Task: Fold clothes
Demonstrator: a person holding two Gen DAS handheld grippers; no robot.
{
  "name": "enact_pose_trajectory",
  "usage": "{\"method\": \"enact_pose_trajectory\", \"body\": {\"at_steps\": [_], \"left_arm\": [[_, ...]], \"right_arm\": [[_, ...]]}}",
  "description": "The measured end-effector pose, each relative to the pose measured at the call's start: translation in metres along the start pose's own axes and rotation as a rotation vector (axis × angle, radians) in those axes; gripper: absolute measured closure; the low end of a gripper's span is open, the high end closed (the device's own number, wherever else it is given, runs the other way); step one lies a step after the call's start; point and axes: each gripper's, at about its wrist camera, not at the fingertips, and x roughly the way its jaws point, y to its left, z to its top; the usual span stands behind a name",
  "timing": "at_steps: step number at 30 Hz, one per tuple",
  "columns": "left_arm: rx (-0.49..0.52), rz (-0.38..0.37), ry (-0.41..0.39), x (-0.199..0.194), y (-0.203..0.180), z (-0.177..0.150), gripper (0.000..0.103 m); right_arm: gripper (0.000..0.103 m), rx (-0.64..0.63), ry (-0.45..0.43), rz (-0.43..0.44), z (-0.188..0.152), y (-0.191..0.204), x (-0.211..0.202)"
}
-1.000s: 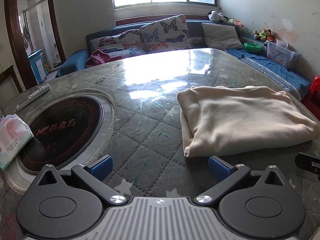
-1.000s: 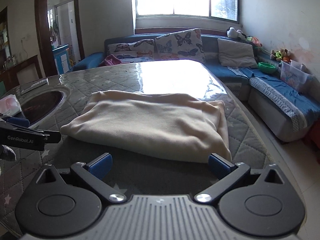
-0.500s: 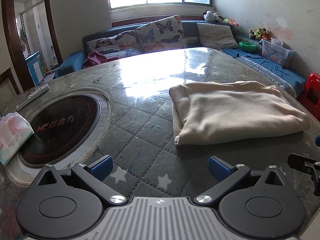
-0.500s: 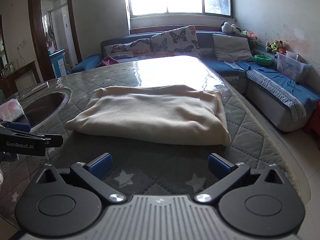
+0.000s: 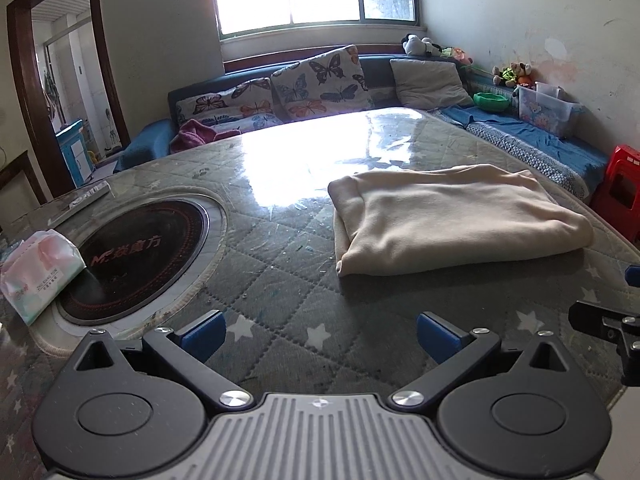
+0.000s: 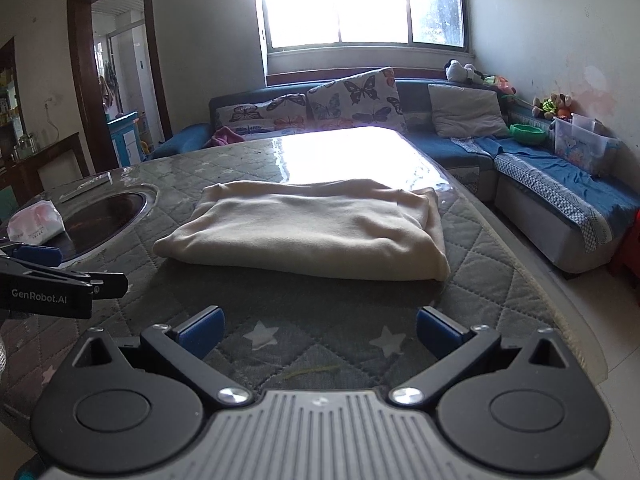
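Observation:
A cream garment (image 5: 448, 216) lies folded into a flat rectangle on the quilted grey table (image 5: 280, 264); it also shows in the right wrist view (image 6: 312, 232). My left gripper (image 5: 320, 330) is open and empty, held back from the garment's near left corner. My right gripper (image 6: 318, 330) is open and empty, held back from the garment's near edge. The left gripper's side shows at the left of the right wrist view (image 6: 60, 288).
A round black cooktop (image 5: 132, 256) is set in the table at the left, with a tissue pack (image 5: 38, 276) on it. A blue sofa with butterfly cushions (image 5: 320, 80) stands behind. A red stool (image 5: 620, 192) stands at the right.
Both grippers have drawn back and away from the garment, which now looks smaller and farther. The garment has not moved.

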Motion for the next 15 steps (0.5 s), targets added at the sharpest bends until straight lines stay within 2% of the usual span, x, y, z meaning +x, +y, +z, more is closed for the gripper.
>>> {"method": "enact_pose_trajectory", "body": {"at_steps": [15], "left_arm": [[0.013, -0.001, -0.031, -0.014, -0.005, -0.004, 0.000]], "right_arm": [[0.000, -0.008, -0.028, 0.003, -0.006, 0.004, -0.010]]}}
